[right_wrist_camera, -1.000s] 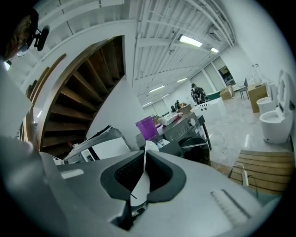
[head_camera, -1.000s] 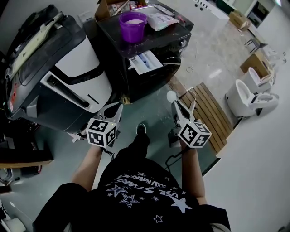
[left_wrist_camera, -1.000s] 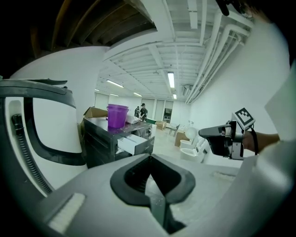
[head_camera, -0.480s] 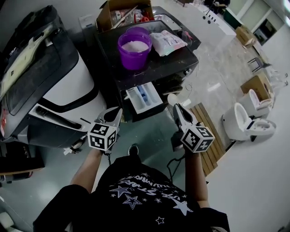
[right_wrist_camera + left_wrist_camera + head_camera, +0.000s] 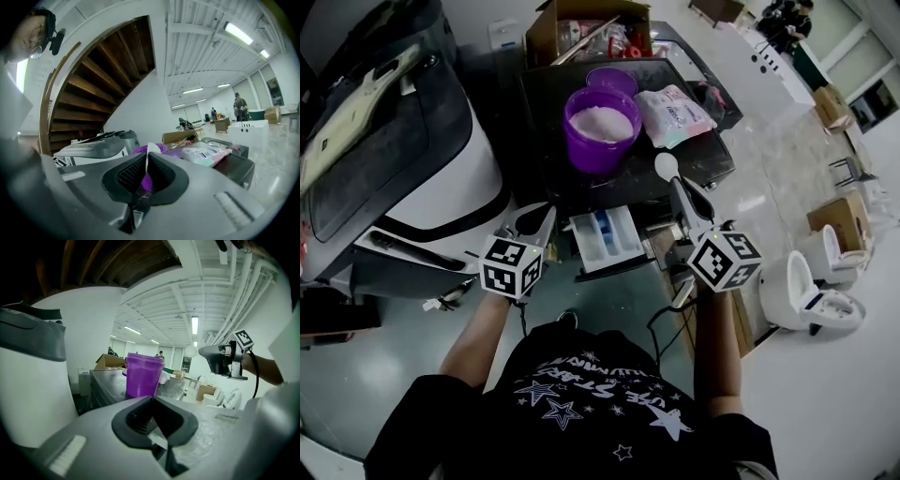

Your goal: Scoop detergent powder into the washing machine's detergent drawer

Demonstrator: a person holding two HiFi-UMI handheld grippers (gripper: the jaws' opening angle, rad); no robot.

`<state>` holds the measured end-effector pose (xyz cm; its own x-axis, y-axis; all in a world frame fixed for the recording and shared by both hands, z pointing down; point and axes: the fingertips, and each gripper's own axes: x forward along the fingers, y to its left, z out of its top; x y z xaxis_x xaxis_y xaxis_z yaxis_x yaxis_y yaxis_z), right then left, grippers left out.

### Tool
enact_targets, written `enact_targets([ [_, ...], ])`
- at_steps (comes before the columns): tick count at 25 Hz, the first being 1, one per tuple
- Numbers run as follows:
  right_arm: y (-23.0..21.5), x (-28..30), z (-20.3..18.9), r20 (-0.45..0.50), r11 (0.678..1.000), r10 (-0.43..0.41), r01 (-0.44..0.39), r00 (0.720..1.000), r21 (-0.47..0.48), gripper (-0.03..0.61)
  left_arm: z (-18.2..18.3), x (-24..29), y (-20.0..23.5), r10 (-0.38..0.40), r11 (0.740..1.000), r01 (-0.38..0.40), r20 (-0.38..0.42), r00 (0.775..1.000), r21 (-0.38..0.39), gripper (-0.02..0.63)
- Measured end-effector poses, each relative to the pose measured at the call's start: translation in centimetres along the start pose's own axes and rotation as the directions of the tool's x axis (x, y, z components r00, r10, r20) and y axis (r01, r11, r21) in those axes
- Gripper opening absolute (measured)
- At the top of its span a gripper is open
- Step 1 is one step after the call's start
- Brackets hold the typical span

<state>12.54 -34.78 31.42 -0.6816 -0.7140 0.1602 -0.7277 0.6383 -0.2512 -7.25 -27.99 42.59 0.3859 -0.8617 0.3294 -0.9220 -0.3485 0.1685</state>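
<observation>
A purple tub (image 5: 602, 131) of white powder stands on the black washing machine (image 5: 694, 164). Below the tub, the white detergent drawer (image 5: 605, 242) is pulled out. My right gripper (image 5: 679, 190) is shut on a white spoon (image 5: 666, 167), whose bowl hovers over the machine top just right of the tub. In the right gripper view the spoon handle (image 5: 147, 157) stands edge-on between the jaws, with the tub (image 5: 159, 150) behind it. My left gripper (image 5: 534, 221) is shut and holds nothing, left of the drawer. The left gripper view shows the tub (image 5: 143, 376) and the right gripper (image 5: 225, 359).
A pink-and-white detergent bag (image 5: 675, 114) lies right of the tub, with a cardboard box (image 5: 581, 23) behind it. A large grey-and-white machine (image 5: 403, 159) fills the left side. A white toilet (image 5: 811, 291) stands on the floor at right.
The person has stepped closer to the washing machine. The right gripper rose and moved forward with the spoon, up beside the tub. The left gripper now sits beside the drawer.
</observation>
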Motion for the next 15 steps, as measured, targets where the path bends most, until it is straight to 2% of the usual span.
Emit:
enact_targets([
  [5,0.2,5.1,2.9,-0.061,0.978,0.106,-0.115,0.993,-0.172,0.037,2.1,0.3,1.3,0.072,0.997,-0.072,0.042,0.996,-0.006,0.002],
  [8,0.0,8.4,4.0,-0.144,0.926,0.146,-0.186,0.979,-0.328,0.037,2.7,0.1,2.2,0.144,0.989,-0.143,0.055,0.988,-0.025,0.002],
  [9,-0.1,9.4,4.2,-0.184,0.893,0.152,-0.215,0.971,-0.395,0.037,2.8,0.0,2.4,0.17,0.985,-0.169,0.058,0.984,-0.03,0.002],
  [11,-0.2,11.5,4.2,-0.271,0.801,0.158,-0.284,0.95,-0.528,0.037,3.2,-0.1,2.8,0.221,0.975,-0.218,0.064,0.973,-0.041,0.002],
  [15,-0.1,14.8,3.7,-0.426,0.564,0.138,-0.425,0.894,-0.708,0.037,3.3,-0.2,2.9,0.299,0.953,-0.294,0.072,0.952,-0.069,0.002],
])
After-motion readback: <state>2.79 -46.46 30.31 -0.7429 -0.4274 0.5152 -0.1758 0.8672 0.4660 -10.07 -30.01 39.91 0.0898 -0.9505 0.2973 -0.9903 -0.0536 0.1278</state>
